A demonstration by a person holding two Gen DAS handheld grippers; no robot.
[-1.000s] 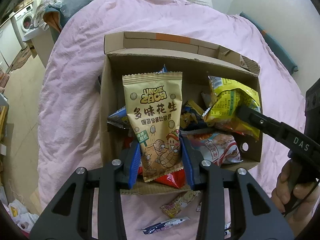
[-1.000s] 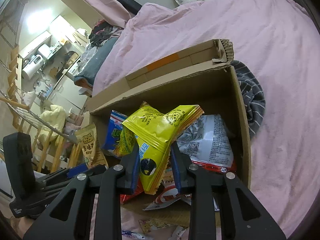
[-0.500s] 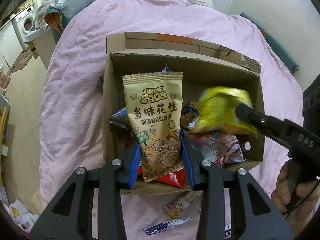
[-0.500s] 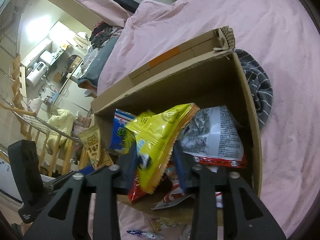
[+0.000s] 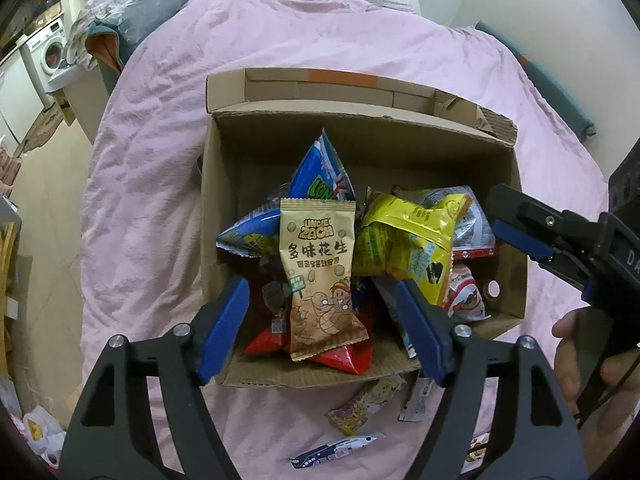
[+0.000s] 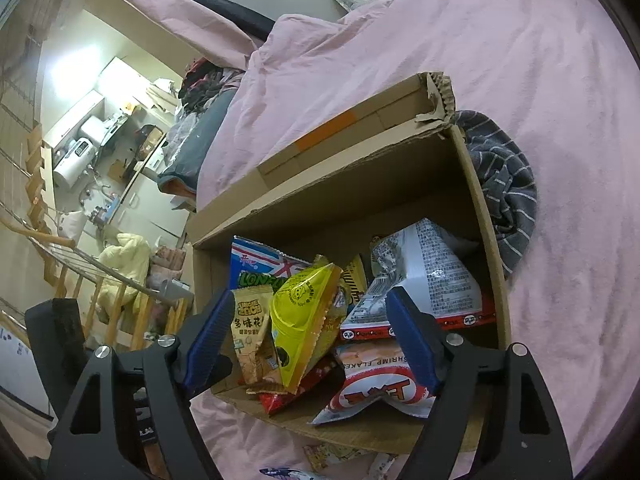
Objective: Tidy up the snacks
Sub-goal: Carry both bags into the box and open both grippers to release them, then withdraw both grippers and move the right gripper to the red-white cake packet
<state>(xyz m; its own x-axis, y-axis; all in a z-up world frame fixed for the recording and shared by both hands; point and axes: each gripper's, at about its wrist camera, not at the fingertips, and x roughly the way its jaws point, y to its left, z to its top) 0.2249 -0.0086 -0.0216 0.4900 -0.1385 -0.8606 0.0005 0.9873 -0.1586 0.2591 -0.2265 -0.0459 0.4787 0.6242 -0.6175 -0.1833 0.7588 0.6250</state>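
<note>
An open cardboard box [image 5: 224, 216] [image 6: 360, 184] on a pink bedspread holds several snack packs. A tan peanut pack [image 5: 322, 280] [image 6: 250, 336] lies on the pile in the box, between the jaws of my left gripper [image 5: 322, 320], which is open and apart from it. A yellow pack [image 5: 404, 248] [image 6: 306, 320] lies beside it. My right gripper [image 6: 310, 338] is open above the box's near side, touching nothing; it also shows at the right of the left wrist view [image 5: 520, 228].
A blue pack [image 5: 316, 176], a white-and-red shrimp flakes pack [image 6: 380, 392] and red packs [image 5: 340, 358] fill the box. Small packets [image 5: 360, 408] lie on the bedspread [image 5: 160, 160] before the box. A striped grey cloth [image 6: 504, 184] lies beside the box's right wall.
Both grippers have opened. The peanut pack left my left gripper and the yellow pack left my right gripper; both now lie in the box. Both grippers have drawn back slightly.
</note>
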